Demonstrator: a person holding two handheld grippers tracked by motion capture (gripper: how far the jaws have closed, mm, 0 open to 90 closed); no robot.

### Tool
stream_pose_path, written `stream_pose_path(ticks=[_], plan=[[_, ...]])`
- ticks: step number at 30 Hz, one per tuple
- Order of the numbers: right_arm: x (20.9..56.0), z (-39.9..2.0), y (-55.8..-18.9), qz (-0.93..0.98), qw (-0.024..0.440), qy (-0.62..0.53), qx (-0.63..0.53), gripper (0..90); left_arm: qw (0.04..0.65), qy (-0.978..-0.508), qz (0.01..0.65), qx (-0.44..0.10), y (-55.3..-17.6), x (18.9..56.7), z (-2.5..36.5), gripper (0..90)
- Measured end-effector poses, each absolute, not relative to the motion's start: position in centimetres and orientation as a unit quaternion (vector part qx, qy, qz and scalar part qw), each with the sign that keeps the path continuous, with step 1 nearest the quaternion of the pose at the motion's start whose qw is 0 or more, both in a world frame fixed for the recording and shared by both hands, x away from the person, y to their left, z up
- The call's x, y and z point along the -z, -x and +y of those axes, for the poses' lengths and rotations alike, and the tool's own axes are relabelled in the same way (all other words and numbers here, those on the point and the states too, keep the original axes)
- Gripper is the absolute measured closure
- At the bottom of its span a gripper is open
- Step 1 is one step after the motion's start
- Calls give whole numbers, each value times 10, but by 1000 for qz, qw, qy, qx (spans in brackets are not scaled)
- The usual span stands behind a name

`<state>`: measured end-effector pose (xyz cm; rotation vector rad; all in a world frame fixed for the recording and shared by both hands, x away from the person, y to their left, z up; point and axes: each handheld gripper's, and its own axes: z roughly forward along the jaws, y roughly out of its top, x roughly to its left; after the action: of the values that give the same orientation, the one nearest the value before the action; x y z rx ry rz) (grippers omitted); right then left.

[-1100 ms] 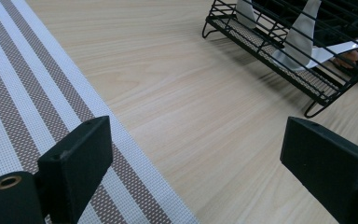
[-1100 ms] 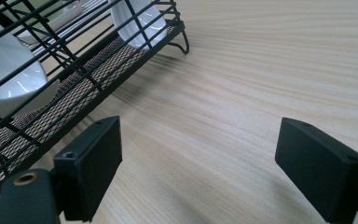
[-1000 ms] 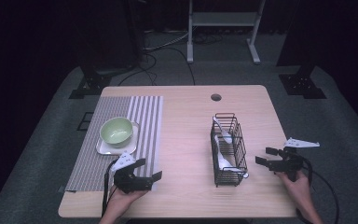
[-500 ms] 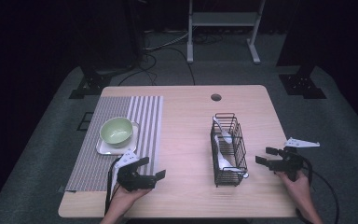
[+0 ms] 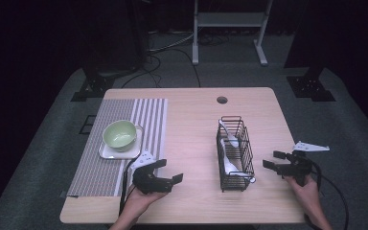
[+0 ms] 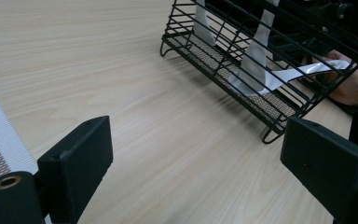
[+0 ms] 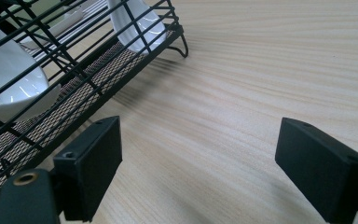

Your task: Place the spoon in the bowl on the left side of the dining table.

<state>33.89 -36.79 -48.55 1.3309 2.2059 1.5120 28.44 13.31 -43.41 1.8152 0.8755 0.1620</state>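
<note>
We see the black wire basket (image 5: 234,153) holding white ceramic spoons (image 5: 230,163) on the wooden counter (image 5: 191,129). Left of the basket, the left gripper (image 5: 170,171) gapes wide, empty; right of it, the right gripper (image 5: 272,159) likewise.

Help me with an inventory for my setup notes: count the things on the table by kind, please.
Bowl: 1
Plate: 1
Striped mat: 1
Wire basket: 1
White spoons in the basket: 2
Total: 6
</note>
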Motion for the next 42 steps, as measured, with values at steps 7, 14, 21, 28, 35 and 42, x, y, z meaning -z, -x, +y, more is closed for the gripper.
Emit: stream_pose_path(ticks=[7,14,21,28,35,42], plan=[[486,-368,-339,735,76,-445,-506,135,538,-759,363,-55,-285,432,126,82],[486,-369,-339,735,76,-444,-507,135,543,-759,355,-52,-285,429,117,82],[486,-368,-339,735,74,-444,-507,136,548,-762,342,-51,-285,423,108,83],[486,-368,-339,735,73,-444,-507,135,551,-762,338,-44,-287,421,101,83],[486,-368,-339,735,73,-444,-507,136,558,-760,333,-32,-288,418,94,83],[485,-369,-339,735,72,-444,-508,136,562,-759,326,-29,-290,413,86,83]])
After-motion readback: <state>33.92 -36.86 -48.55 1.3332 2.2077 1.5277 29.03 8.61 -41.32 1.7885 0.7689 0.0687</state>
